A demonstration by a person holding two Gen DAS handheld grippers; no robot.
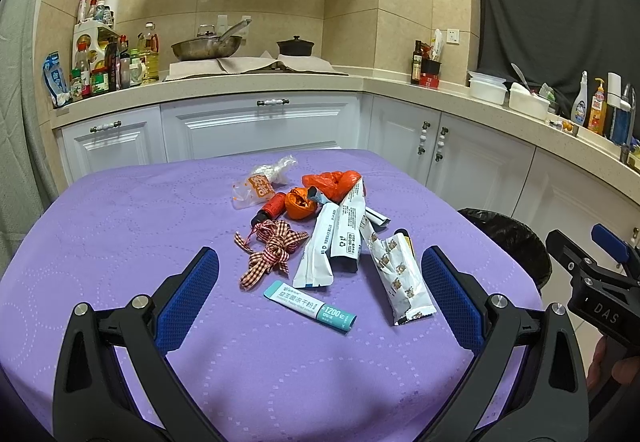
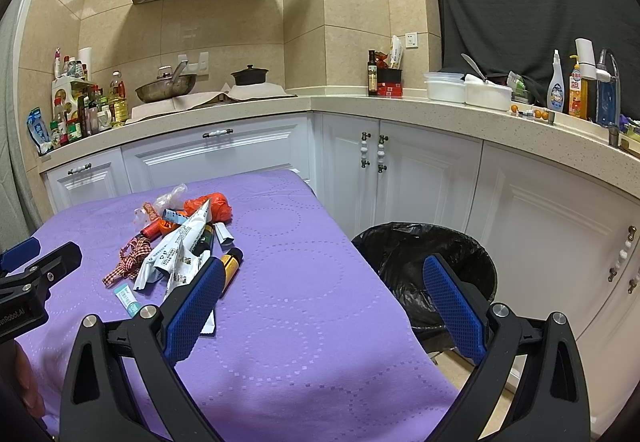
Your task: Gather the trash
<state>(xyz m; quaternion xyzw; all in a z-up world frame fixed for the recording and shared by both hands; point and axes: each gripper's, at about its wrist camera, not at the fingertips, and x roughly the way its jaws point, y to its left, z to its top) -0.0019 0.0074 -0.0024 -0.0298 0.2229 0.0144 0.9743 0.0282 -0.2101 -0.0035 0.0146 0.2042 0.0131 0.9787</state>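
One checked ribbon [image 1: 272, 254], one teal sachet [image 1: 310, 306] on desk [image 1: 120, 242] — black-lined trash bin [image 2: 424, 266] at three o'clock; left claw [image 1: 320, 298], right claw [image 2: 324, 306] wide open, empty.

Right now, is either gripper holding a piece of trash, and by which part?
Nothing is held. The left gripper and right gripper are both open and empty.

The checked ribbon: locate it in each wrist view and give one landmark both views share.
Left wrist: checked ribbon lies centre frame, left edge of the trash pile, on the purple cloth.
Right wrist: checked ribbon sits left of centre, at the pile's left edge.
Shared landmark: the black-lined bin beside the table.
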